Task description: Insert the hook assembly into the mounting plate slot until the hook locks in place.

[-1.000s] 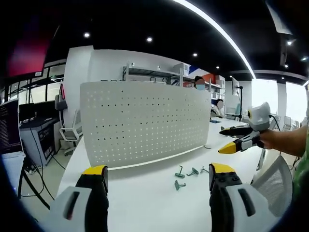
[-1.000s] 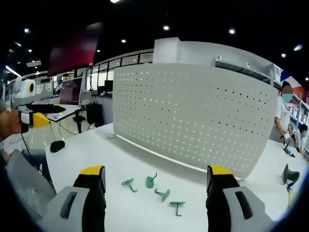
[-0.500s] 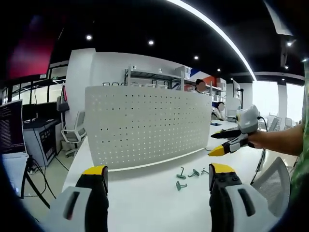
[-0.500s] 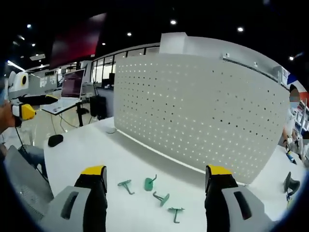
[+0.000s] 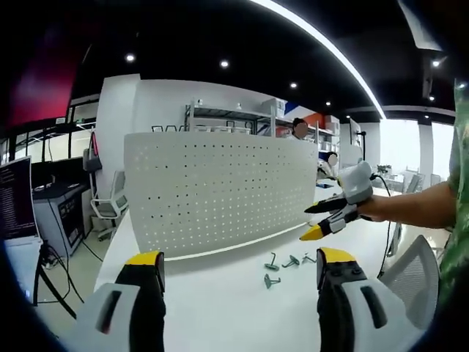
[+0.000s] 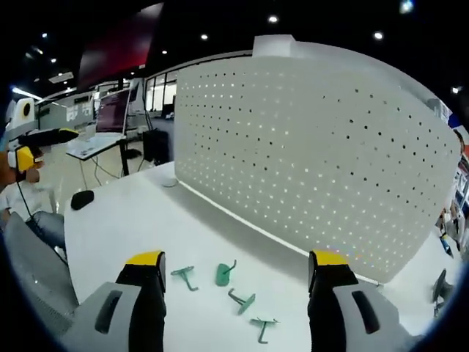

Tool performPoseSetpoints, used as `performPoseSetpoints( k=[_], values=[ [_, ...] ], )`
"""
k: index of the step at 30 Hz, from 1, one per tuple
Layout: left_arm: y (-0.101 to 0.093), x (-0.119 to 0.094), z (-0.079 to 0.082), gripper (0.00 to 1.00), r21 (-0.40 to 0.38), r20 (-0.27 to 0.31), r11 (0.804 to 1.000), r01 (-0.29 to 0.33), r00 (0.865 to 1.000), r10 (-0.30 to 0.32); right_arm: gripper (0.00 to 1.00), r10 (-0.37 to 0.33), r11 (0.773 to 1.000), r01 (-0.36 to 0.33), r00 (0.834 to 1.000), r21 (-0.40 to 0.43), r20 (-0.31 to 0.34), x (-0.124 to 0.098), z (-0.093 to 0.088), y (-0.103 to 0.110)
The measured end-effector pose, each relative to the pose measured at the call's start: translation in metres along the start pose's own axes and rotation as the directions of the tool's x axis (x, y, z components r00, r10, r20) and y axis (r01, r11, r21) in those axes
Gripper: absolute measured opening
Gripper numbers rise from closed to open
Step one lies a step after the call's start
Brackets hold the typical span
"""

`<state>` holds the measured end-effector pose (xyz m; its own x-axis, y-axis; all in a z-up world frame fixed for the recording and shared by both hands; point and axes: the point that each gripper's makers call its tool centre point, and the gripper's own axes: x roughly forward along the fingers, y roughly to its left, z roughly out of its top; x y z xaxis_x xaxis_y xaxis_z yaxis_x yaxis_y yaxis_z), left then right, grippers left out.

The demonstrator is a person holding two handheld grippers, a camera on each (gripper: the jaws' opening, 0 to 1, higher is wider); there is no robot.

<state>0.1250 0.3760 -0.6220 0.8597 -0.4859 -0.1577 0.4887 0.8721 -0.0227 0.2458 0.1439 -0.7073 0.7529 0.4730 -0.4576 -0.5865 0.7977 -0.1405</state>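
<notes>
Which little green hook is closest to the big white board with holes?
In the right gripper view, the small green plastic hook second from the left: it lies nearest the white perforated board, while the other three sit closer to the tool.

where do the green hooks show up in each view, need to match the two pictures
Left gripper view: the green hooks lie on the white table, lower right of centre, just under the incoming right gripper.
Right gripper view: the green hooks lie low in the middle, between this view's own jaws.
Shared landmark: the white pegboard standing behind them.
</notes>
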Motion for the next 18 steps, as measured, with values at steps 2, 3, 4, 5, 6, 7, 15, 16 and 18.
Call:
performPoseSetpoints(
  k=[2,3,4,5,6,7,15,16,18],
  values=[
    [-0.003,0.002,0.000,0.87,0.005,-0.006,1.000,0.007,1.000,-0.007,0.80,0.006,1.000,-0.006,1.000,-0.003,-0.014,0.004,-0.003,-0.002],
    [-0.004,0.003,0.000,0.86,0.005,-0.008,1.000,0.009,1.000,-0.009,0.80,0.010,1.000,-0.010,1.000,-0.004,-0.020,0.005,-0.004,-0.003],
    [-0.005,0.003,-0.001,0.86,0.003,-0.010,1.000,0.011,1.000,-0.011,0.79,0.013,1.000,-0.013,1.000,-0.003,-0.026,0.007,-0.005,-0.004],
    [-0.006,0.004,-0.001,0.86,0.003,-0.013,1.000,0.014,1.000,-0.014,0.79,0.018,1.000,-0.018,0.999,-0.002,-0.032,0.009,-0.006,-0.005],
    [-0.006,0.005,-0.001,0.86,0.003,-0.015,1.000,0.014,1.000,-0.014,0.78,0.022,1.000,-0.022,0.999,-0.002,-0.036,0.010,-0.007,-0.005],
    [-0.006,0.005,-0.002,0.86,0.003,-0.017,1.000,0.014,1.000,-0.014,0.78,0.025,1.000,-0.025,0.999,-0.003,-0.039,0.012,-0.008,-0.005],
    [-0.007,0.009,-0.005,0.85,-0.010,-0.027,1.000,0.015,1.000,-0.015,0.75,0.057,0.998,-0.057,0.996,-0.001,-0.070,0.026,-0.011,-0.007],
    [-0.007,0.010,-0.006,0.84,-0.013,-0.027,1.000,0.015,1.000,-0.016,0.75,0.062,0.998,-0.063,0.995,-0.002,-0.075,0.029,-0.012,-0.008],
    [-0.008,0.010,-0.006,0.84,-0.019,-0.028,1.000,0.015,0.999,-0.015,0.73,0.076,0.997,-0.077,0.994,-0.003,-0.084,0.033,-0.013,-0.007]
  ],
)
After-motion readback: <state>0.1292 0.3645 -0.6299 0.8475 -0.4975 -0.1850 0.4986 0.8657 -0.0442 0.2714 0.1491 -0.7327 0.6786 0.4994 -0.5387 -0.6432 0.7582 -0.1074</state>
